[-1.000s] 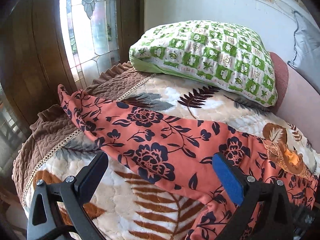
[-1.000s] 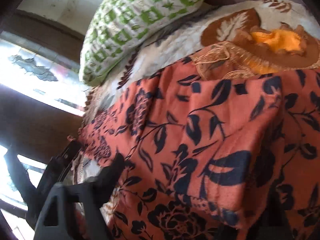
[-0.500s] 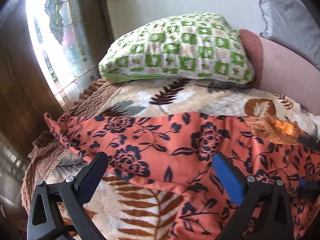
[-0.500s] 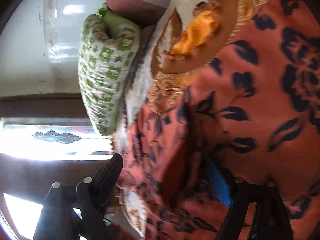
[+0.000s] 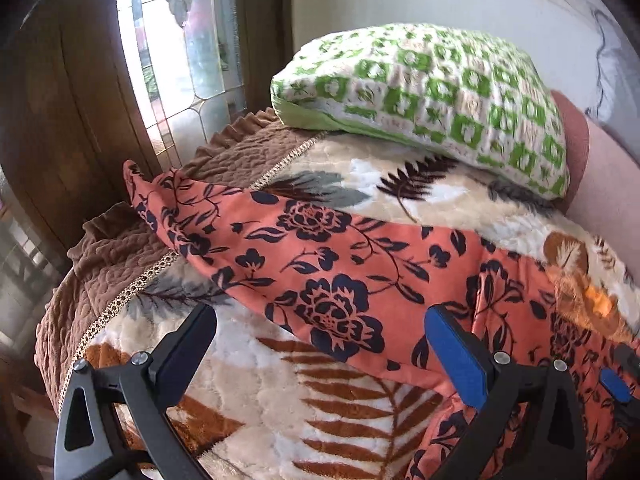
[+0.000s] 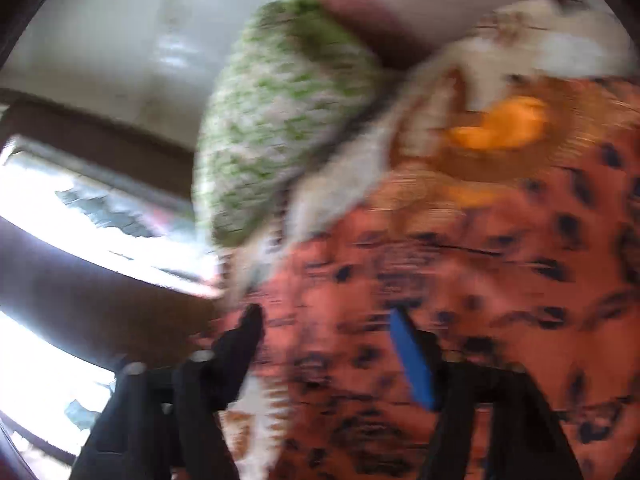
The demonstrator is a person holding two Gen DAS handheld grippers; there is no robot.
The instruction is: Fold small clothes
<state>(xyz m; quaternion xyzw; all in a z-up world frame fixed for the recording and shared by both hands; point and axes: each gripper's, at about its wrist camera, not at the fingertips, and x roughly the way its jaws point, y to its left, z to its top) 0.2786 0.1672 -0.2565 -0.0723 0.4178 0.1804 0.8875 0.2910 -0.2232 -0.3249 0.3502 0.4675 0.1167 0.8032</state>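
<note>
An orange garment [image 5: 320,280] with dark blue flowers lies spread, seemingly partly folded, across the bed.

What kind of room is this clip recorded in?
Most likely a bedroom at home: a green-checked pillow lies on a leaf-print quilted blanket, with an orange floral garment spread across it beside a leaded-glass window.
</note>
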